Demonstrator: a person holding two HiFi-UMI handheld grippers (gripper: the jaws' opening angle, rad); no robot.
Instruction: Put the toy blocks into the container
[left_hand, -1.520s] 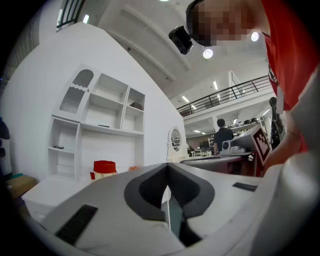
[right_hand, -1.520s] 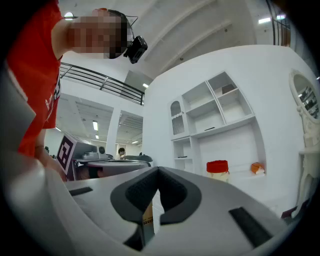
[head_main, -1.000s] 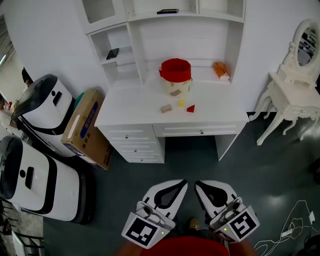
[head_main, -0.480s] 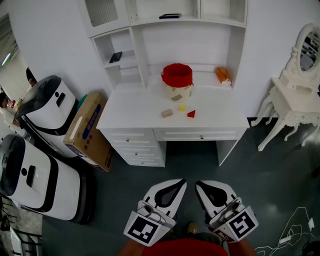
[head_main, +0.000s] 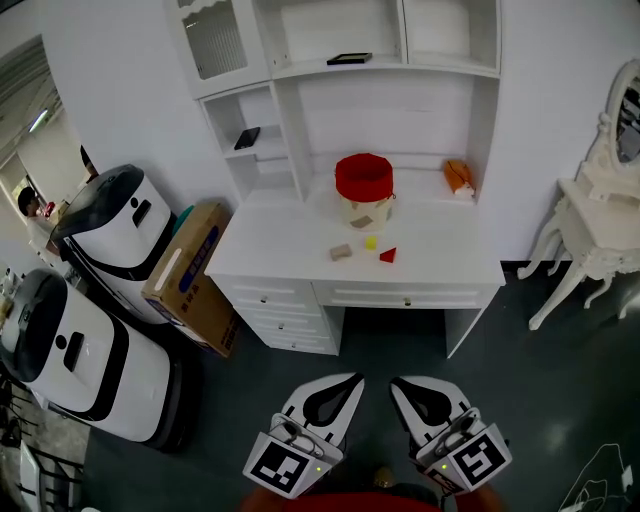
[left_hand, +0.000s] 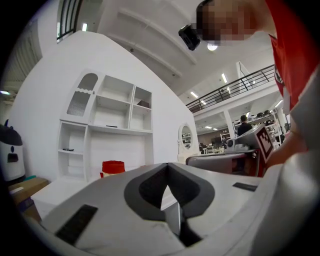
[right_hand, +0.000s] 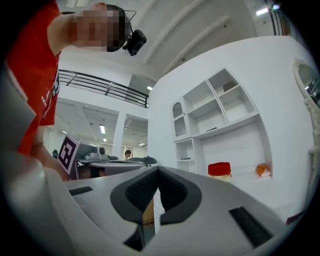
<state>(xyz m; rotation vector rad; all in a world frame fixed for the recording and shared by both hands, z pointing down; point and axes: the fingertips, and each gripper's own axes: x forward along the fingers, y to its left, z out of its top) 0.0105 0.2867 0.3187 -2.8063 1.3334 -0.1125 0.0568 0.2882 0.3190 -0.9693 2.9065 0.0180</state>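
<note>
Nearest, low in the head view, the left claw (head_main: 345, 383) and the right claw (head_main: 405, 386) hang side by side above the dark floor (head_main: 400, 340), each closed tight with nothing between its jaws; well beyond them, on the white tabletop (head_main: 280, 255), a tan block (head_main: 340, 252), a yellow block (head_main: 371, 242) and a red wedge block (head_main: 388, 255) lie close together; just behind them stands the red-rimmed container (head_main: 364, 188).

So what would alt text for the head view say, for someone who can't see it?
Seen from above, the left gripper and right gripper, both shut and empty, point toward a white desk ahead. On it sit a red-topped container, a tan block, a yellow block and a red block.
</note>
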